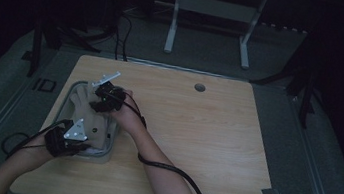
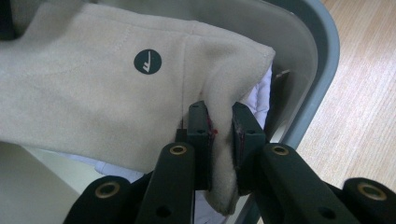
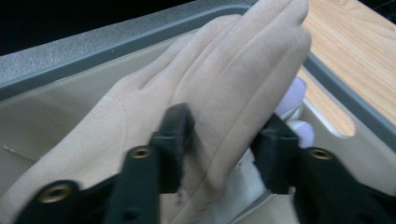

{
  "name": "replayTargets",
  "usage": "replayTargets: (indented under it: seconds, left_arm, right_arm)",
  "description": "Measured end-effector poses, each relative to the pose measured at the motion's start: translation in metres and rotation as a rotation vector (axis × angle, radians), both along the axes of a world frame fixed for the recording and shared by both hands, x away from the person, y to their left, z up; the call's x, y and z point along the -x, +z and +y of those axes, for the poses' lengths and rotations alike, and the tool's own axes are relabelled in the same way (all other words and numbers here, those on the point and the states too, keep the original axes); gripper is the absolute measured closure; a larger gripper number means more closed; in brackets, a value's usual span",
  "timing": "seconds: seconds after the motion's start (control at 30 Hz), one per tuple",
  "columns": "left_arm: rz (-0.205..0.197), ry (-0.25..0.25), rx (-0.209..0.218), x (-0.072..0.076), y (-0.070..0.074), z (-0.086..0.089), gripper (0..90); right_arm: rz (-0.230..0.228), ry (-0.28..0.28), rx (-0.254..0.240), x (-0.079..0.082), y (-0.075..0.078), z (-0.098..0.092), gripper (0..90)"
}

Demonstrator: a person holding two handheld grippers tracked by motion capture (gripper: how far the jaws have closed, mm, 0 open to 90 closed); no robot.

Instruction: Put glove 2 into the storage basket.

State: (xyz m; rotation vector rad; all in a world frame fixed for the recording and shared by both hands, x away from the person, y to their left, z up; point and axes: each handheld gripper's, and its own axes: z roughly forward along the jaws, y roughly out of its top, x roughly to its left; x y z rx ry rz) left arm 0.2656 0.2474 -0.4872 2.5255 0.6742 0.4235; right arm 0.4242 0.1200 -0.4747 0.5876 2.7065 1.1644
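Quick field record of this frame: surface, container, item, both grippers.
surface: light wooden table
container: grey plastic tray at the table's left side
item: beige fleece glove with a round dark logo, lying in the tray over something white
left gripper: shut on the glove's cuff edge
right gripper: jaws apart, straddling the glove's fingers, pads not pressing

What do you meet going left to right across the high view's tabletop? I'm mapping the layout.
Left gripper → grey tray holding the beige glove → right gripper → round cable hole in the wooden table.
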Motion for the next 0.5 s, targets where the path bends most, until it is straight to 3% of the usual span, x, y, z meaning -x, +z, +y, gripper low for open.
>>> replayTargets:
  seconds: [0.17, 0.27, 0.43, 0.5]
  left_arm:
    - [0.007, 0.004, 0.005, 0.0, 0.001, 0.0, 78.0]
    - [0.019, 0.027, 0.019, -0.001, 0.005, 0.001, 70.0]
    - [-0.019, 0.082, 0.069, -0.002, 0.019, 0.006, 35.7]
    - [-0.015, 0.093, 0.086, -0.003, 0.024, 0.005, 25.9]
  right_arm:
    - [-0.026, -0.014, -0.015, 0.0, 0.008, -0.006, 39.6]
    - [-0.025, -0.021, -0.029, 0.0, 0.014, -0.01, 33.8]
    - [-0.011, 0.008, -0.038, 0.003, 0.024, -0.02, 18.6]
    - [-0.018, 0.008, -0.045, 0.004, 0.028, -0.025, 17.2]
